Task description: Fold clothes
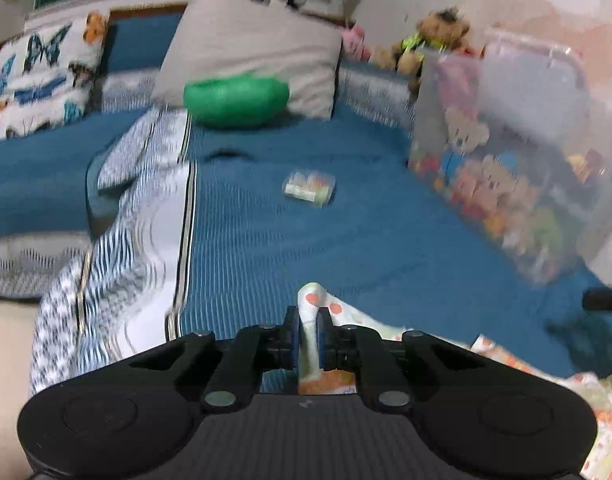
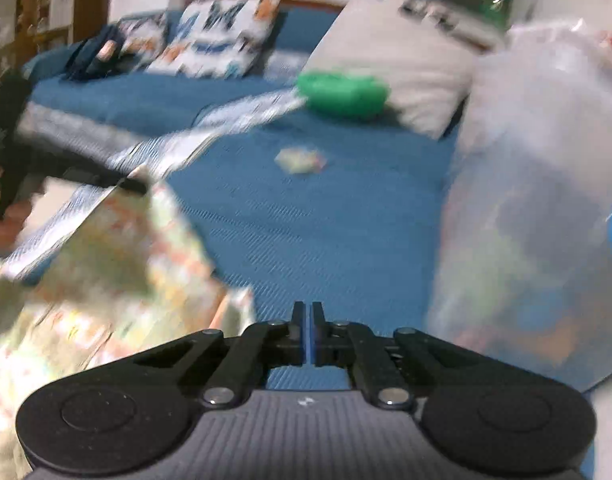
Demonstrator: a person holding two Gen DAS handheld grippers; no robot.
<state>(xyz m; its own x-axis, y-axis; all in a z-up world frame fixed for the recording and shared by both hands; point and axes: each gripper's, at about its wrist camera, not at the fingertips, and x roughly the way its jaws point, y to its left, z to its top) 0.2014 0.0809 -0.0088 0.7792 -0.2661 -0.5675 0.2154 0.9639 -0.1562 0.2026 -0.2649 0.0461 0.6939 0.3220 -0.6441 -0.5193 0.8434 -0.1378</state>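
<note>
A white garment with orange print (image 1: 318, 304) is pinched between the pads of my left gripper (image 1: 308, 316), which is shut on it above the blue bed cover (image 1: 306, 240). The rest of the garment trails to the right (image 1: 546, 384). In the right wrist view the same garment (image 2: 106, 264) hangs at the left, held up by the left gripper (image 2: 126, 184). My right gripper (image 2: 309, 312) is shut with its pads together and nothing visible between them, over the blue cover (image 2: 326, 220). Both views are motion blurred.
A striped blue-white cloth (image 1: 146, 220) lies at the left. A green cushion (image 1: 236, 98), a grey pillow (image 1: 254, 44) and a butterfly pillow (image 1: 42, 76) sit at the back. A clear bag of toys (image 1: 506, 168) stands at the right. A small packet (image 1: 309, 187) lies mid-bed.
</note>
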